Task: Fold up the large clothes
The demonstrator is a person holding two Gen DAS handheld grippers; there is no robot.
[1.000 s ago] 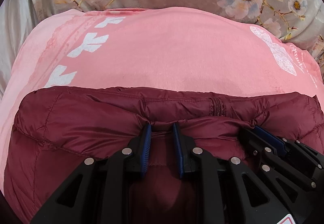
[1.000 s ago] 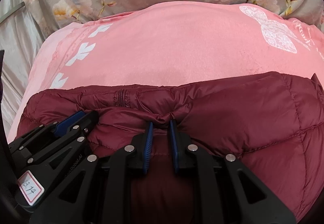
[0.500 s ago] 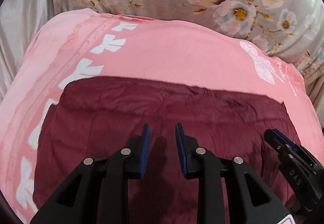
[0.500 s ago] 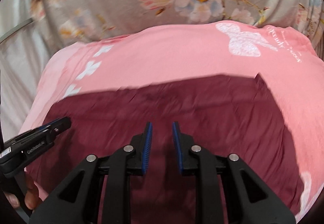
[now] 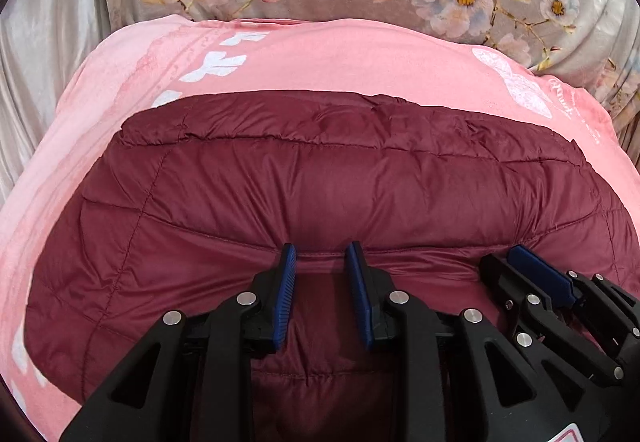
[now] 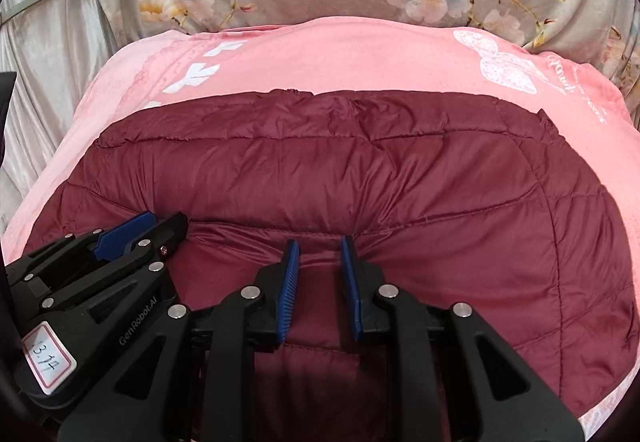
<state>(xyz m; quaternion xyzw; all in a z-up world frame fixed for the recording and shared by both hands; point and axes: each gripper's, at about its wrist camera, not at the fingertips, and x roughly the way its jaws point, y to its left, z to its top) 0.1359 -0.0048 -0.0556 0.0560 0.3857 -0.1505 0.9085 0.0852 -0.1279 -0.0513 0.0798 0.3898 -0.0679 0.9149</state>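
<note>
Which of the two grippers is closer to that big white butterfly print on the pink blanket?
The right gripper. It sits on the maroon puffer jacket on the side toward the white butterfly print; the left gripper is beside it, farther from the print, nearer the white leaf motifs.

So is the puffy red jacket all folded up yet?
Partly. The maroon jacket lies as a tidy folded block on the pink blanket. The left gripper and right gripper straddle its near edge, jaws apart. Likely another fold remains.
</note>
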